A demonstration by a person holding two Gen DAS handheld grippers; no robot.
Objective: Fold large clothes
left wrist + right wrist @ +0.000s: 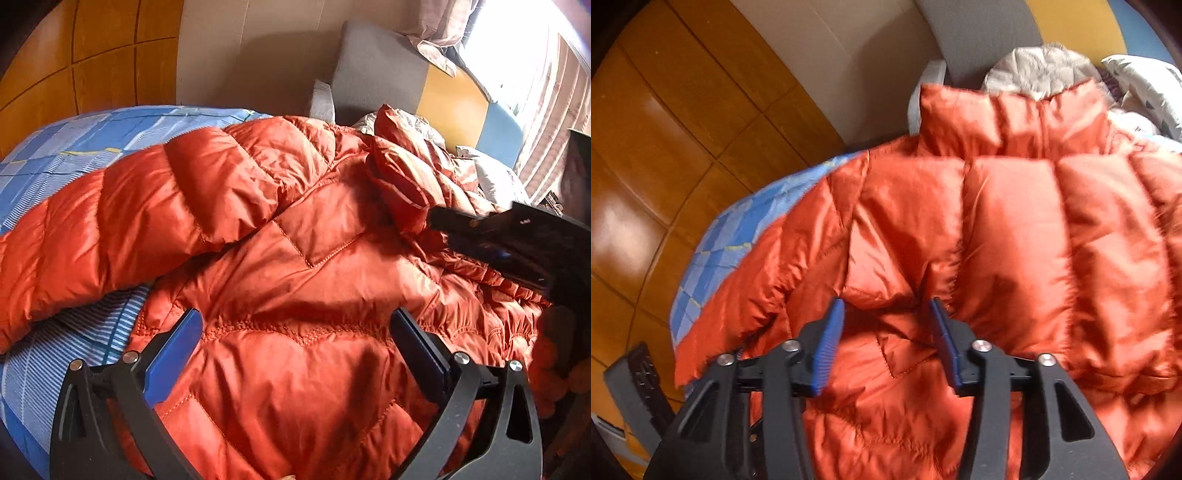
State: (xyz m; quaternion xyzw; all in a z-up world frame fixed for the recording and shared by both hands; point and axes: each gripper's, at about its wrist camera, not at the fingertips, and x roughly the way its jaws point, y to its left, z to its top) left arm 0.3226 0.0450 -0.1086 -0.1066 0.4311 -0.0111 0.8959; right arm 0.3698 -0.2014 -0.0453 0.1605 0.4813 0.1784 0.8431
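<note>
An orange quilted down jacket (314, 258) lies spread on a bed with a blue checked sheet (74, 147). One sleeve (147, 206) lies across the left of the jacket's body. My left gripper (295, 321) hovers over the lower body panel, jaws wide apart, nothing between the pads. At the right edge of the left wrist view the right gripper's fingers (454, 225) reach in beside the puffy collar (399, 166). In the right wrist view the jacket (1015, 229) fills the frame. My right gripper (886, 306) stands open over a fold of fabric, pads not pressing it.
Wooden floor (665, 147) lies beyond the bed's left edge. A grey, yellow and blue headboard (388, 70) stands behind the jacket, with pale pillows (1145, 85) and a grey-white garment (1034, 70) near it. A curtained bright window (535, 74) is at the right. A dark grey object (635, 387) stands on the floor.
</note>
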